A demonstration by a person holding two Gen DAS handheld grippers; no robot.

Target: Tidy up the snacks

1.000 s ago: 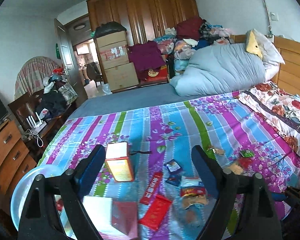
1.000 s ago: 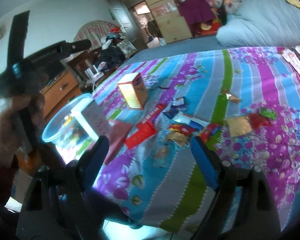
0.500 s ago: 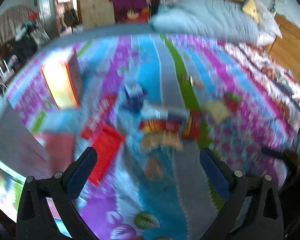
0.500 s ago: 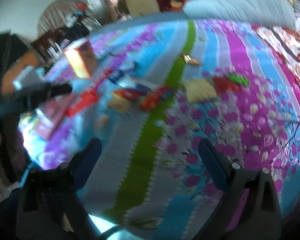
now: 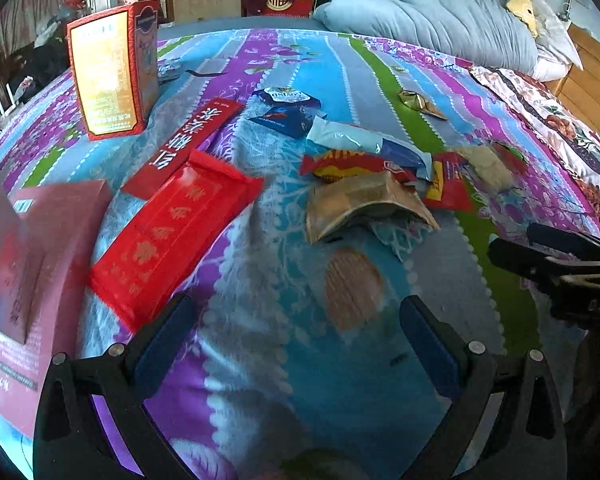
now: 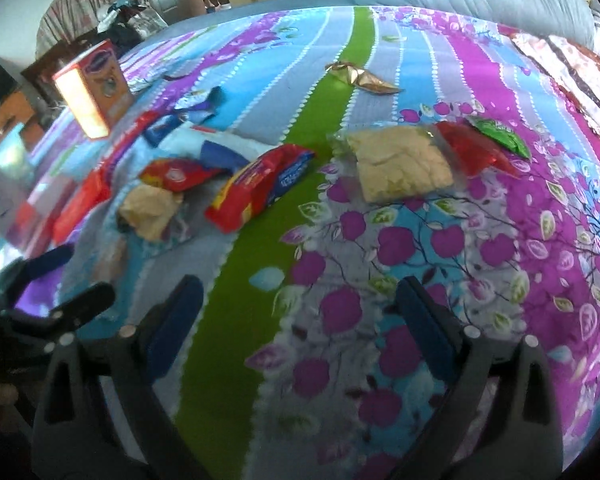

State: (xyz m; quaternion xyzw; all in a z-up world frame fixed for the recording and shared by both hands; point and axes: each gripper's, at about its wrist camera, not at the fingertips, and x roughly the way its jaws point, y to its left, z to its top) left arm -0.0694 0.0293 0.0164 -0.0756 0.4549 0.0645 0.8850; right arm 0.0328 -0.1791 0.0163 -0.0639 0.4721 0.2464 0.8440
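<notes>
Several snack packets lie scattered on the striped floral bedspread point(image 5: 340, 68). My left gripper point(image 5: 296, 332) is open and empty, low over the bed, just short of a clear-wrapped round biscuit point(image 5: 352, 288). Beyond it lie a tan packet point(image 5: 364, 204), a flat red pack point(image 5: 172, 232), a long red box point(image 5: 188, 140) and an upright orange box point(image 5: 108, 72). My right gripper point(image 6: 296, 312) is open and empty over the bedspread point(image 6: 420, 60), short of a red and blue wrapper point(image 6: 260, 188) and a pale cracker bag point(image 6: 396, 162).
A pink box point(image 5: 24, 256) lies at the left edge. A folded grey-blue duvet point(image 5: 428, 24) and pillows lie at the head of the bed. The right gripper shows at the right of the left wrist view point(image 5: 564, 268). Cluttered furniture stands past the bed's far left.
Both grippers have dropped down and forward toward the bed, so the snacks now loom large and close. Both stay open and empty.
</notes>
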